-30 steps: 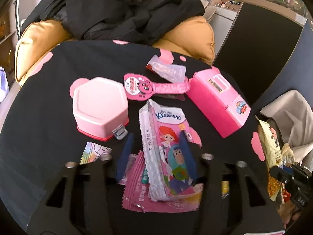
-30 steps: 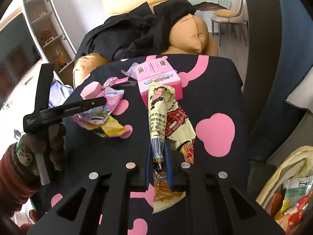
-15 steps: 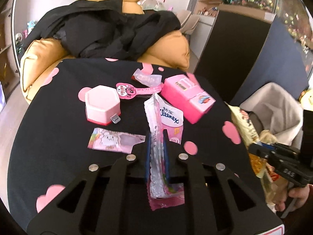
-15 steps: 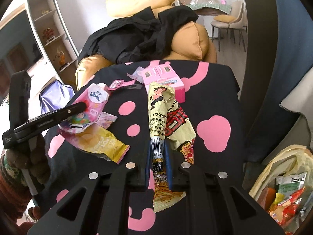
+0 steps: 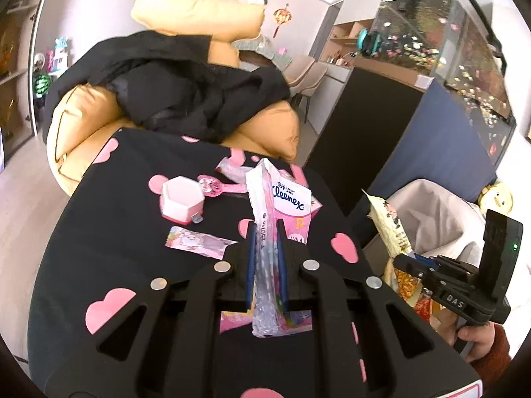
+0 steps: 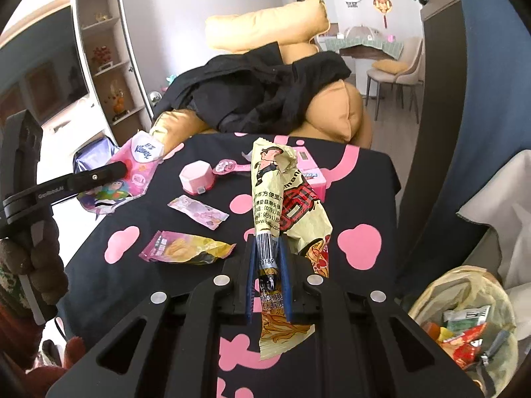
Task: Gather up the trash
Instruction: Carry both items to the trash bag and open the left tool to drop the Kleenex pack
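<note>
Above the table (image 6: pixel 371 179) | left gripper (image 5: pixel 265 255) pinches tissue pack (image 5: pixel 282 199) | right gripper (image 6: pixel 268 275) pinches noodle wrapper (image 6: pixel 282 199) | two wrappers (image 6: pixel 186 248) remain | bin (image 6: pixel 464 318) part-filled

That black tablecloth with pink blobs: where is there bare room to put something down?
The tablecloth lies bare along its right side, past the pink toy box, and at the near-left corner. It is crowded mid-left: the hexagonal pink box, pink wrapper and yellow-pink wrapper.

Home living room, sofa (image 6: pixel 345 116), dining chairs (image 6: pixel 395 76), shelving (image 6: pixel 106 56)
</note>
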`<move>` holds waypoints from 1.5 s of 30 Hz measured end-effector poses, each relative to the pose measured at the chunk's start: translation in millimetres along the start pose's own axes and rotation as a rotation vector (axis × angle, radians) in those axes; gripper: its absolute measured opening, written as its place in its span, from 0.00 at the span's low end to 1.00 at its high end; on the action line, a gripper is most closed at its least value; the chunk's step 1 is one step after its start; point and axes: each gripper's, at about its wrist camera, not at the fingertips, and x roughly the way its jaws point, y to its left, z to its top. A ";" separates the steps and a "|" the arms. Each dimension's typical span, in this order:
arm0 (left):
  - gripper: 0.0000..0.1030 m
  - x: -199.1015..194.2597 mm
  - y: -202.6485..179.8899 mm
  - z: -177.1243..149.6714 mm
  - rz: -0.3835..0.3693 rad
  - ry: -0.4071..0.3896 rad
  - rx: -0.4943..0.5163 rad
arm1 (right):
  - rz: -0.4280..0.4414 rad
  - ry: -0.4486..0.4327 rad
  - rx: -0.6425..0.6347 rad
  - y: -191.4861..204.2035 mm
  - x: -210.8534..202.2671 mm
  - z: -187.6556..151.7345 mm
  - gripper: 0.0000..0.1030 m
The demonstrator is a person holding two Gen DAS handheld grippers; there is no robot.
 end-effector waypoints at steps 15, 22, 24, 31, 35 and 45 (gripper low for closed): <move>0.10 14.5 -89.4 -18.8 -0.108 0.059 0.030 | -0.120 -0.039 -0.023 -53.3 -71.3 -11.9 0.14; 0.10 27.8 -146.0 -20.6 -0.178 0.098 0.090 | -0.194 -0.101 0.021 -96.9 -114.5 -24.8 0.14; 0.10 31.3 -161.2 -22.4 -0.194 0.103 0.119 | -0.221 -0.124 0.033 -109.6 -129.3 -29.4 0.14; 0.10 59.0 -212.2 -36.8 -0.267 0.172 0.179 | -0.297 -0.176 0.074 -145.4 -165.3 -43.7 0.14; 0.10 78.5 -249.8 -54.7 -0.325 0.226 0.247 | -0.332 -0.198 0.103 -163.5 -184.1 -55.2 0.14; 0.10 141.7 -292.9 -91.1 -0.374 0.382 0.287 | -0.338 -0.202 0.153 -184.9 -188.9 -72.6 0.14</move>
